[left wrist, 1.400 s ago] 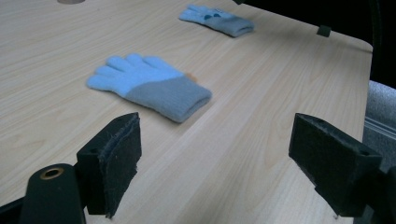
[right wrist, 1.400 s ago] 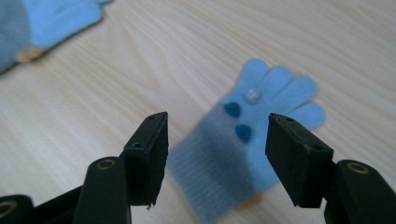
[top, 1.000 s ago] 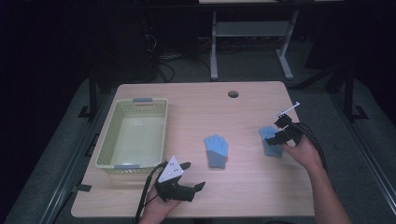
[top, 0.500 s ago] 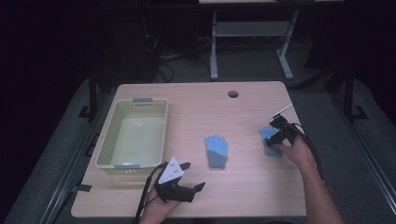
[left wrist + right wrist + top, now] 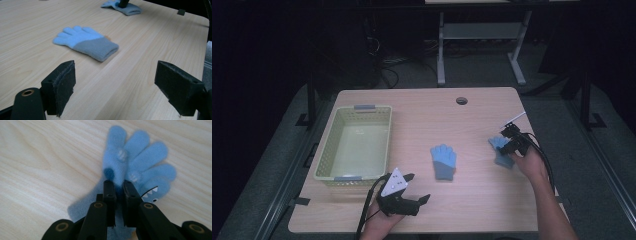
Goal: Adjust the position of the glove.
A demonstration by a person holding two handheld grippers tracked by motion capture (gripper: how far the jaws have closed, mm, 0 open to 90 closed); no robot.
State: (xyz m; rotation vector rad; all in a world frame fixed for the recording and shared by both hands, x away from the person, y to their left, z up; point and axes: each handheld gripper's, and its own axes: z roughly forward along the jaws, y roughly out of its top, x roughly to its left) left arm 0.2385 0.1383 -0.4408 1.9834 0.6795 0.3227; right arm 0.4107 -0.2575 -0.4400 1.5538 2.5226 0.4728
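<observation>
The right gripper (image 5: 119, 185) pinches a fold of the blue glove (image 5: 136, 167) lying right of the basket (image 5: 326, 165), ready to lift it (probably basket-bound). The left gripper (image 5: 115, 87) waits open, facing the second glove (image 5: 86, 42) nearer the basket.

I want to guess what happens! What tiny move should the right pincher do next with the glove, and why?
Probably lift it a little. The right gripper looks pinched shut on the right glove, which seems to lie flat on the table; the basket sits across the table.
</observation>
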